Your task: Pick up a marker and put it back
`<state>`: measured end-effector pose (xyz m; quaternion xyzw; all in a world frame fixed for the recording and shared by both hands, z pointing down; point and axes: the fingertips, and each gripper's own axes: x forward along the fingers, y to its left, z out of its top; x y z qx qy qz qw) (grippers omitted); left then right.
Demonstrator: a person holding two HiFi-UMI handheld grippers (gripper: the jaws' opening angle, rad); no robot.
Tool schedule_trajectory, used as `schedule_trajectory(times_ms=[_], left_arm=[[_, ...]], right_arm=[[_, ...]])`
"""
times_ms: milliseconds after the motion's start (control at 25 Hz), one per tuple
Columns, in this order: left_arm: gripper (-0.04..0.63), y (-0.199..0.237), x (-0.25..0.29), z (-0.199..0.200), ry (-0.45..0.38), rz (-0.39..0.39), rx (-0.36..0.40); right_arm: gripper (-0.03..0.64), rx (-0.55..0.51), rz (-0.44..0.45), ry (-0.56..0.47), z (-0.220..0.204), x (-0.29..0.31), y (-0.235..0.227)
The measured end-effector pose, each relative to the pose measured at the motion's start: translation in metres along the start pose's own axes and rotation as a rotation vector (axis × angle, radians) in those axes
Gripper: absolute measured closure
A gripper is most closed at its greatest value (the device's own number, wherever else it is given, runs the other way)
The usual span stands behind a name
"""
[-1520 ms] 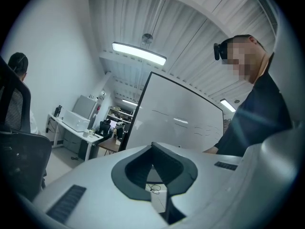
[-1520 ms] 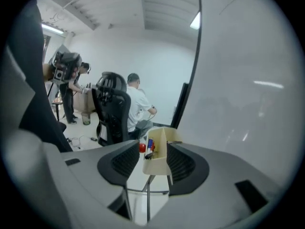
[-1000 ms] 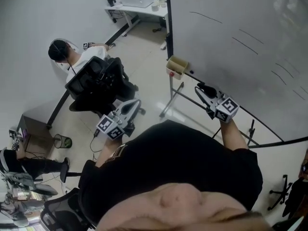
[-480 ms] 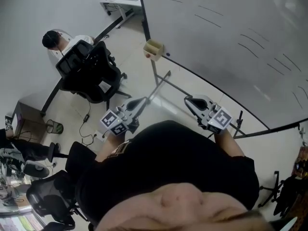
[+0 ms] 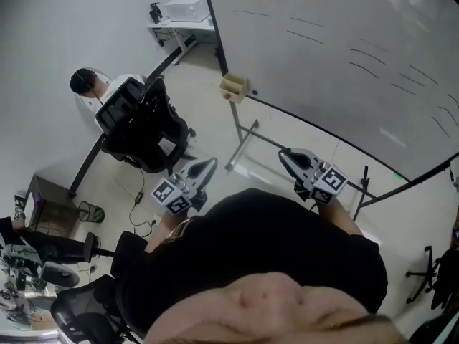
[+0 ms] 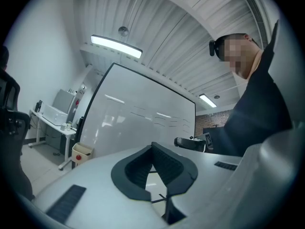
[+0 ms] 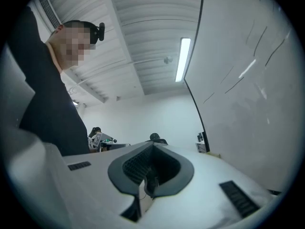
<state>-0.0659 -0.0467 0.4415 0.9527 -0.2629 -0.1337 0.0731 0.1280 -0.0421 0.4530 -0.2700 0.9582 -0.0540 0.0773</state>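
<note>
No marker shows clearly in any view. A beige holder box (image 5: 234, 87) with a red item in it hangs at the left end of the whiteboard (image 5: 344, 56) ledge; it is also in the left gripper view (image 6: 82, 151). Both grippers are held close to the person's chest, well short of the board. My right gripper (image 5: 285, 154) is shut, its dark pads (image 7: 143, 163) meeting with nothing seen between them (image 7: 152, 147). My left gripper (image 5: 208, 165) also has its tips together (image 6: 153, 147) and is empty. The right gripper (image 6: 190, 143) appears in the left gripper view.
The whiteboard stands on a metal frame with legs (image 5: 240, 145) on the pale floor. A seated person in a black office chair (image 5: 140, 117) is to the left. A desk with a white box (image 5: 188, 9) stands at the back; another chair (image 5: 86, 314) is at lower left.
My right gripper has drawn back from the whiteboard ledge toward the chest. The left gripper stayed near the body, and the head view has swung slightly.
</note>
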Motion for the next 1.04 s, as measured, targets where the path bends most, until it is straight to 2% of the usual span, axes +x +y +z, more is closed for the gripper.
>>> schedule_trajectory(times_ms=[320, 1040], left_arm=[[0.595, 0.021, -0.050, 0.014, -0.034, 0.056, 0.014], [0.595, 0.039, -0.075, 0.009, -0.045, 0.074, 0.025]], right_arm=[[0.617, -0.025, 0.038, 0.052, -0.005, 0.046, 0.025], [0.617, -0.075, 0.097, 0.101, -0.007, 0.078, 0.035]])
